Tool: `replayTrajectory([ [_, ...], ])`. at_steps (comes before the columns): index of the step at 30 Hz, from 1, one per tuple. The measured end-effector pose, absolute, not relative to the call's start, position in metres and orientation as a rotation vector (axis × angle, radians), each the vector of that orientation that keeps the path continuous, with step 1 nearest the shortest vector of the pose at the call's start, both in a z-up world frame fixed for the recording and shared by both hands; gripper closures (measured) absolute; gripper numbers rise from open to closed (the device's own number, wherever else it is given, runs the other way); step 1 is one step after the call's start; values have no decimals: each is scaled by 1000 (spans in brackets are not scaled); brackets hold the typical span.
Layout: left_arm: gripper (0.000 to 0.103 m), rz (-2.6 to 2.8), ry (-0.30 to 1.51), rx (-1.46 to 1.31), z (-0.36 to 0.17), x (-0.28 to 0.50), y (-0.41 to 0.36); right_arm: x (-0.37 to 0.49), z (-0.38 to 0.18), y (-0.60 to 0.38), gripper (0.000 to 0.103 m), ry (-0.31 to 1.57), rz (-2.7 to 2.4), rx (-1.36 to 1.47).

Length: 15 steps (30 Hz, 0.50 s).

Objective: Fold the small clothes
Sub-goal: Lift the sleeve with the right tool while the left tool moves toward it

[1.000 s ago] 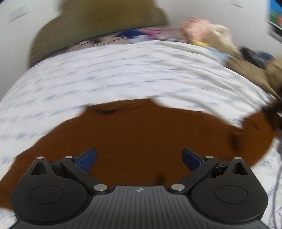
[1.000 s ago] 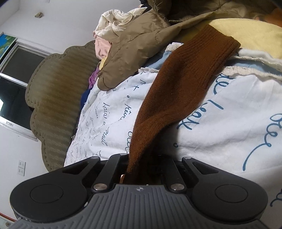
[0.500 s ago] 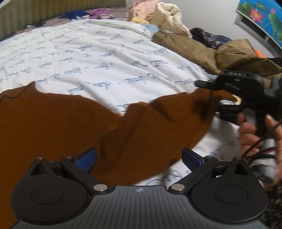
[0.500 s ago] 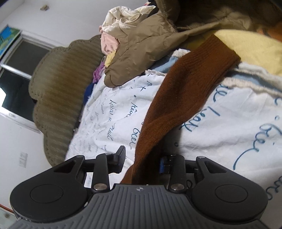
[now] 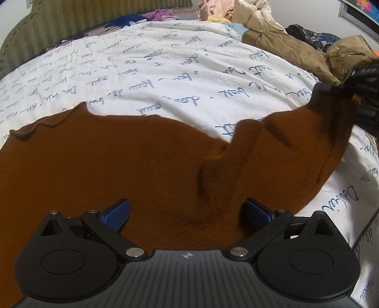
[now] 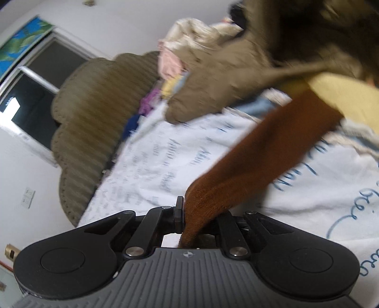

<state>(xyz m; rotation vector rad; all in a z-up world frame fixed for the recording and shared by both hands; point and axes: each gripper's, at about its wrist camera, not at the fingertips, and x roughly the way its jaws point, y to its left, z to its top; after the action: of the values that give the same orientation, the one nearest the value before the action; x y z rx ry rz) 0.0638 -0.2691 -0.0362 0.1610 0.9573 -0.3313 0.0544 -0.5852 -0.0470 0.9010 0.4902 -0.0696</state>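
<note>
Black plastic makes up both handheld grippers, each seen from a camera just behind its two fingers. The left gripper (image 5: 187, 212) points downward with its jaws spread wide and nothing pinched between them; its blue ribbed pads (image 5: 117, 212) hover over the body of a rust-brown knitted sweater (image 5: 106, 170). That sweater lies spread flat across a white bedsheet printed with blue handwriting (image 5: 180, 78), filling the lower left of the left wrist view. One of its sleeves stretches away to the right and rises off the sheet.

At the far right edge of that view, the right gripper (image 5: 331, 91) appears as a dark shape clamped on the raised end of the sleeve. From the right wrist view, the right gripper (image 6: 199, 215) has just been closing and now grasps a bunched fold of the sweater (image 6: 255, 165) tightly between its jaws. The brown knit runs from the fingers up and to the right, toward a pale yellow cloth (image 6: 348, 94). This view is blurred.

Beyond the sweater, at the far side of the bed, sits a heap of other clothing, including an olive-tan padded jacket (image 5: 289, 51), cream and pink garments (image 5: 227, 8), and a dark navy item (image 5: 120, 22). An olive ribbed headboard with a scalloped edge (image 6: 94, 118) stands against a white wall, beside a dark window (image 6: 33, 99).
</note>
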Motion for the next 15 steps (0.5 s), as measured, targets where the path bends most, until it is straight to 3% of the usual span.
replayTrajectory([
  [6,0,-303,962,68,-19,68,-218,58,-14,-551,90,466,26,861],
  [15,0,-130,925,-91,2,61,-75,76,31,-451,90,460,192,767],
])
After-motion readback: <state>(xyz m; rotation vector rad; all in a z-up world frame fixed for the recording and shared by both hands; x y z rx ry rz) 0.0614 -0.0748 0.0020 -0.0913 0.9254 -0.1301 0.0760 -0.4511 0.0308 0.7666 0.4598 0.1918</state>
